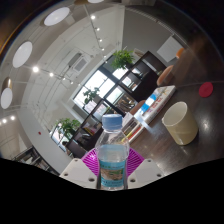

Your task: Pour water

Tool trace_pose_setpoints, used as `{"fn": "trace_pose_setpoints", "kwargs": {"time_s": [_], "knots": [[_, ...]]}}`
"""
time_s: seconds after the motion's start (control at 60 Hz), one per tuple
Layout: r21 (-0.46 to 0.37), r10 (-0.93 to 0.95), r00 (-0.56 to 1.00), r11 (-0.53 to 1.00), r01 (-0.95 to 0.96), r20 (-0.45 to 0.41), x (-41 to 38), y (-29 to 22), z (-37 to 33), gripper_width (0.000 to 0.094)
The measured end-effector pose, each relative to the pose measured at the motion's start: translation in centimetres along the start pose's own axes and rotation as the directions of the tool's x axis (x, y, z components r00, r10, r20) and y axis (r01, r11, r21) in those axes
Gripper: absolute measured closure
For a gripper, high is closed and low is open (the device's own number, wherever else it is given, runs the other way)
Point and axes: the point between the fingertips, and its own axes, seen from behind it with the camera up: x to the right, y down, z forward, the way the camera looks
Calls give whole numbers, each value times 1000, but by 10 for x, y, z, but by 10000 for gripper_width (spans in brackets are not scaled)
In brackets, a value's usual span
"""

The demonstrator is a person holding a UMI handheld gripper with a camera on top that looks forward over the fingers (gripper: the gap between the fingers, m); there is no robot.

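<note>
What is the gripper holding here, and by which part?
The gripper holds a clear water bottle, both purple pads pressing on its lower body; the cap is on.

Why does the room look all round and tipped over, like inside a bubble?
In the gripper view, the wide-angle lens bends straight lines, so the ceiling lights curve around like a bowl; the whole room sits tilted; the windows glow very bright; the water bottle between the fingers looks sharp, and so does the white cup.
</note>
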Motion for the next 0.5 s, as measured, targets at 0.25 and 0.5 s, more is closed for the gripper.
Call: {"fn": "trace_pose_setpoints", "kwargs": {"time_s": [0.25, 0.5], "knots": [[58, 588, 802, 801, -595, 111, 19, -51, 18, 637], [86, 869, 428, 420, -903, 248, 23, -87, 14, 640]]}}
